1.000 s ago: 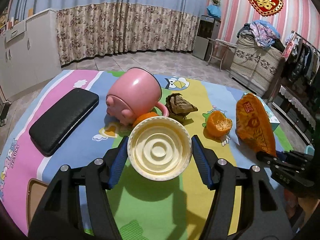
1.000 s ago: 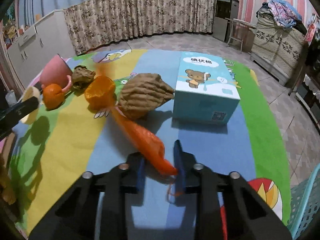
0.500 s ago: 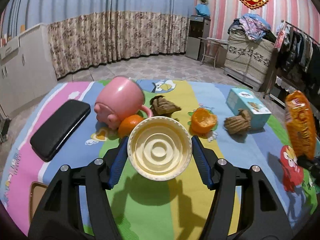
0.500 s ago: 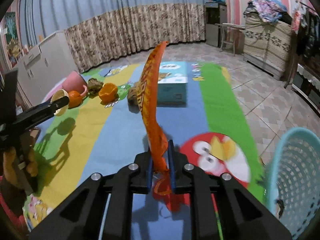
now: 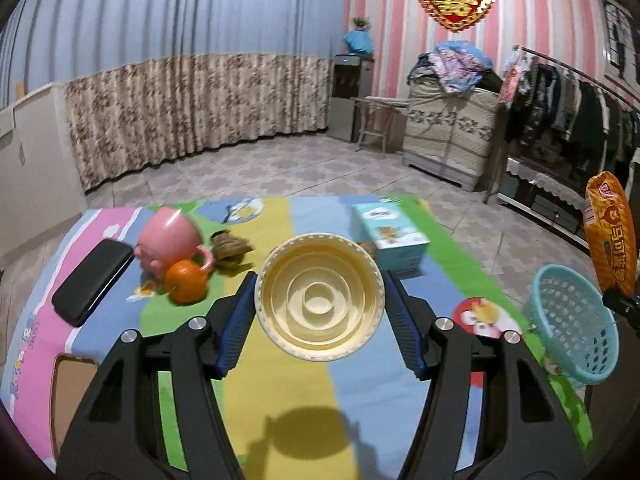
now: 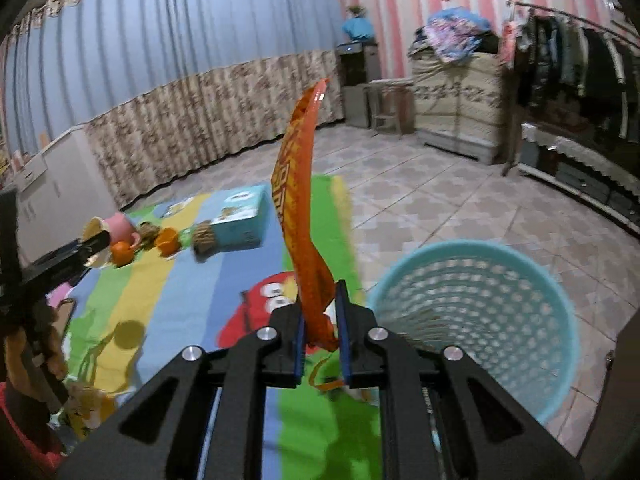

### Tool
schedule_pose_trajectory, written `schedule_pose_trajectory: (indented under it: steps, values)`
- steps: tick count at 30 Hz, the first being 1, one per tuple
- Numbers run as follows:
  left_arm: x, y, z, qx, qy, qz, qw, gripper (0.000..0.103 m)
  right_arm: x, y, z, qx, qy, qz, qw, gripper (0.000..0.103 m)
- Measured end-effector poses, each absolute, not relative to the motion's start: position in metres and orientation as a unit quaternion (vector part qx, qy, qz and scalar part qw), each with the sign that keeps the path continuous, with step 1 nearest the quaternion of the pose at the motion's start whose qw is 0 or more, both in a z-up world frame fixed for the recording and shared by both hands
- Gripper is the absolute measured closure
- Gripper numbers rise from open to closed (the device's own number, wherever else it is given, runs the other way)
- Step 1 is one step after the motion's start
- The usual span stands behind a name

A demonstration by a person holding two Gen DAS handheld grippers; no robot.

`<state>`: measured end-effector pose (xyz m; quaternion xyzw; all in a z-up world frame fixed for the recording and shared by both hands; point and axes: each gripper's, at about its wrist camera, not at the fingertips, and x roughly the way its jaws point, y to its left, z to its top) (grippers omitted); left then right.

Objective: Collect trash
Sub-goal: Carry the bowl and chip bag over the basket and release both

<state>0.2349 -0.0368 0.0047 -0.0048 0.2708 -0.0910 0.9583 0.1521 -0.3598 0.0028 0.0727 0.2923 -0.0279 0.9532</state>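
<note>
My left gripper [image 5: 320, 292] is shut on a cream plastic cup [image 5: 319, 295], held bottom toward the camera above the colourful table cloth [image 5: 280, 368]. My right gripper [image 6: 319, 308] is shut on an orange snack wrapper [image 6: 300, 200] that stands upright, beside the turquoise mesh basket [image 6: 480, 312] on the floor at the table's right end. In the left wrist view the wrapper [image 5: 610, 232] hangs above the basket [image 5: 568, 324]. Brown crumpled paper [image 5: 230, 248] and an orange peel [image 6: 166, 240] lie on the table.
A pink mug [image 5: 170, 236], a whole orange [image 5: 186, 282], a black case [image 5: 94, 280] and a blue tissue box [image 5: 386, 236] are on the table. Tiled floor, a clothes rack [image 5: 580, 112] and furniture stand to the right.
My right gripper has carried the wrapper off the table's right end to beside the basket. My left gripper has risen and pulled back with the cup, showing more of the table.
</note>
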Motion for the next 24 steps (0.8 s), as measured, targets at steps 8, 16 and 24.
schedule_pose_trajectory:
  steps: [8, 16, 24]
  values:
    - [0.221, -0.084, 0.015, -0.003, 0.258, -0.122, 0.958, 0.042, 0.140, -0.414, -0.003, 0.068, 0.290, -0.098, 0.950, 0.090]
    - [0.217, -0.140, 0.012, 0.011, 0.259, -0.154, 0.953, 0.042, 0.139, -0.453, -0.008, 0.067, 0.287, -0.134, 0.946, 0.090]
    - [0.213, -0.200, 0.000, 0.030, 0.268, -0.192, 0.944, 0.042, 0.142, -0.485, -0.022, 0.089, 0.291, -0.153, 0.940, 0.090]
